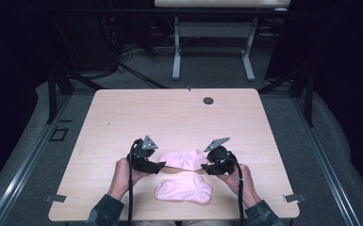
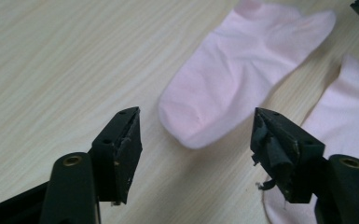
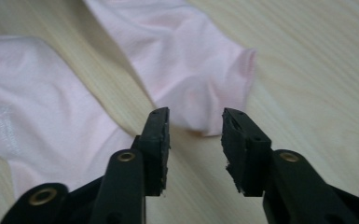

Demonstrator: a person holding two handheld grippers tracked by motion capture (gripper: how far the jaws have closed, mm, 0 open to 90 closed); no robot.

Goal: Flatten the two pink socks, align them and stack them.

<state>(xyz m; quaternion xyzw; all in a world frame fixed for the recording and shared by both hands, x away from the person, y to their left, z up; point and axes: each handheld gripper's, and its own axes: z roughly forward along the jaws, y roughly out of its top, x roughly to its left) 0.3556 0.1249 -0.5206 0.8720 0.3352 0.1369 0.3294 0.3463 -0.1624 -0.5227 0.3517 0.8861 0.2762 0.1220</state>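
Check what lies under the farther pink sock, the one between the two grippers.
The farther pink sock lies flat on the bare wooden table, apart from the nearer sock. Nothing pokes out around its edges; whatever is directly beneath the fabric is covered.

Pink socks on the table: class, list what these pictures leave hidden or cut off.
- Far sock, high view: both ends hidden behind the left gripper and right gripper.
- Near sock, left gripper view: cut off by the right edge.
- Its small print, right gripper view: too blurred to read.

The table [image 1: 179,117] was evenly lit from above; surroundings stayed dark. Close views were soft, with faint shadows.
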